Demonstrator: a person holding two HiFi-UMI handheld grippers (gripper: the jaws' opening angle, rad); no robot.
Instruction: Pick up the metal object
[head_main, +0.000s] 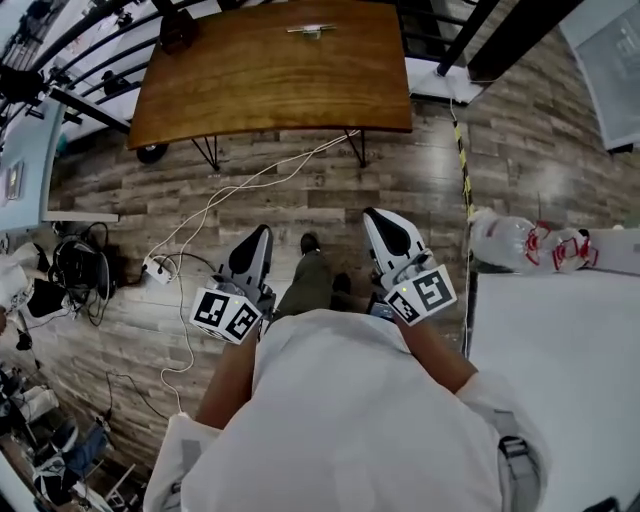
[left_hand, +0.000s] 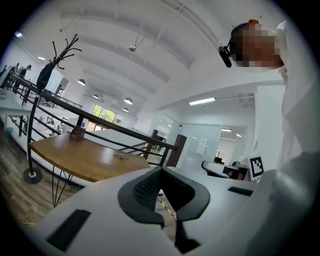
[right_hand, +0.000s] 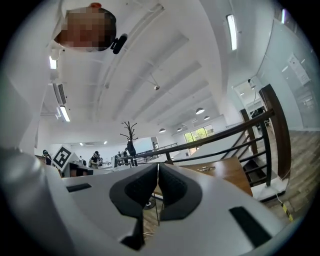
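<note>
Both grippers are down low by the body right now. The left gripper (head_main: 262, 235) has its jaws pressed together with nothing in them. Same deal for the right gripper (head_main: 376, 216): pinched closed and empty.

The metal object (head_main: 311, 31) is on the table (head_main: 250, 90), well ahead of both tips, out near the far edge and about mid-width. It lines up roughly between the two grippers. The right tip pokes a bit further forward, so I'd call that one marginally nearer, but it's basically a coin toss. The object's long axis runs left to right, along the far edge, so I reckon the jaws need to open and come in across its short side.

Materials-wise, the object is a thin, low, silvery bar with a little lump in the middle. It's too small from here to say more. It probably sits close to the surface, so it could be a fiddly pinch. The table top is smooth brown wood with a slight sheen and rounded corners, on skinny black wire legs. The floor (head_main: 420, 160) is grey planks, with a white cable (head_main: 230, 195) snaking between me and the table.
</note>
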